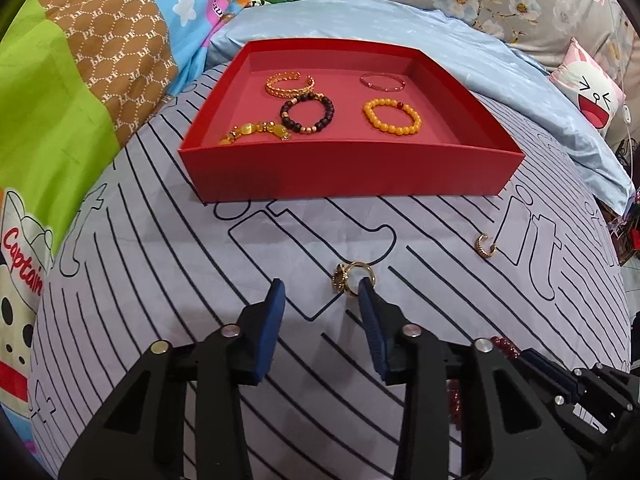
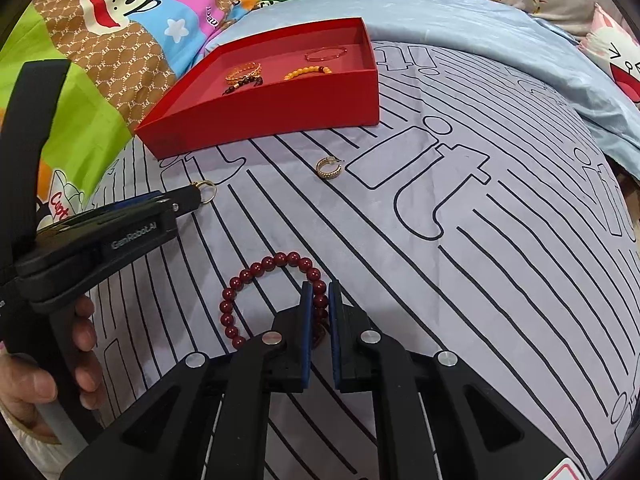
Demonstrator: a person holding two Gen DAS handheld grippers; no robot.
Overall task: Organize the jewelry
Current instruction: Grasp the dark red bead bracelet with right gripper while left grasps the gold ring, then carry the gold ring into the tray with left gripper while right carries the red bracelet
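Your right gripper (image 2: 319, 300) is clamped on the dark-red round-bead bracelet (image 2: 256, 270): floppy, beads slippery, grip mid-strand. Left gripper (image 1: 322, 296) wide apart by the small gold ring (image 1: 354, 278); light, pinch the band.

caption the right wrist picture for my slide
Right gripper shut on dark red bead bracelet; red tray beyond.

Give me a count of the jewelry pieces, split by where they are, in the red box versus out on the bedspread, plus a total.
In the red box: 5 bracelets (gold cuff, thin red bangle, dark beaded, orange beaded, yellow stone).
On the bedspread: 3 (gold ring, gold hoop earring, dark red bead bracelet).
Total: 8.
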